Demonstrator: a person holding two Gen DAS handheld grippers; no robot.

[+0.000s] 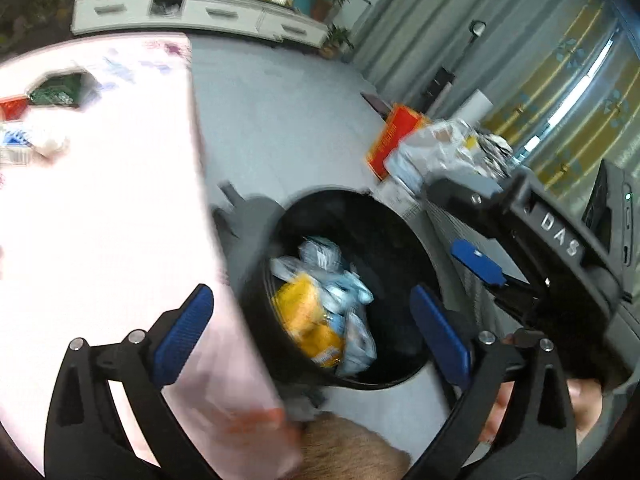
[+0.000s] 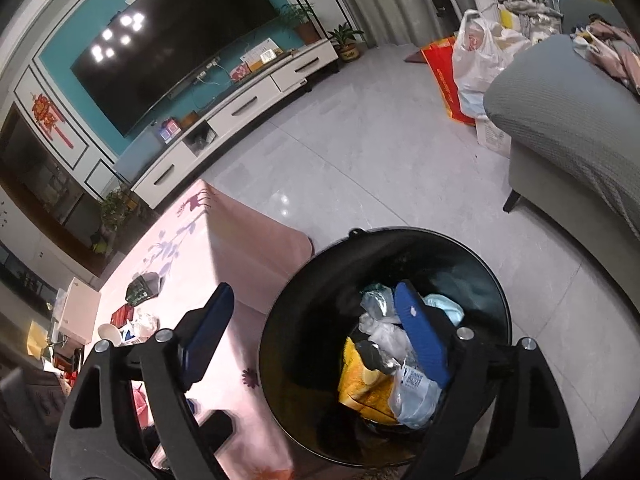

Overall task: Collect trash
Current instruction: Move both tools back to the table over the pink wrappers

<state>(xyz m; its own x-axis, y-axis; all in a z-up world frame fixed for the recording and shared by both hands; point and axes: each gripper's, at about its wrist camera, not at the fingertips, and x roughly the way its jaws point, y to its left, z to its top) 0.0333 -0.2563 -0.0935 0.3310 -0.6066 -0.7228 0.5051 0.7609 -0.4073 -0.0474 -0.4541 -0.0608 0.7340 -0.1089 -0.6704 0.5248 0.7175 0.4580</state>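
Two grippers are seen above a black bin that stands on the floor hard against the bench, which is draped in a pink cloth. The bin is already part filled: a yellow packet lies lowest, with pale wrappers crumpled on and beside it.

The right gripper is held over the bin's mouth with its fingers spread wide and nothing between them; one blue pad is seen against the wrappers, the other against the cloth. The left gripper is likewise spread and empty, its pads straddling the bin's near rim, with the right gripper crossing the upper right of its view. Nothing is being carried, so a drop is judged to be done.

What remains to be collected is taken to lie on the bench, to the left of both grippers and well apart from them: a green packet, a white cup and some crumpled pale litter beside a red box (which of these counts as trash cannot be settled from here). The left hand is judged the nearer. The green packet's long axis appears to run roughly along the bench's length, though blur in the left view leaves that uncertain.
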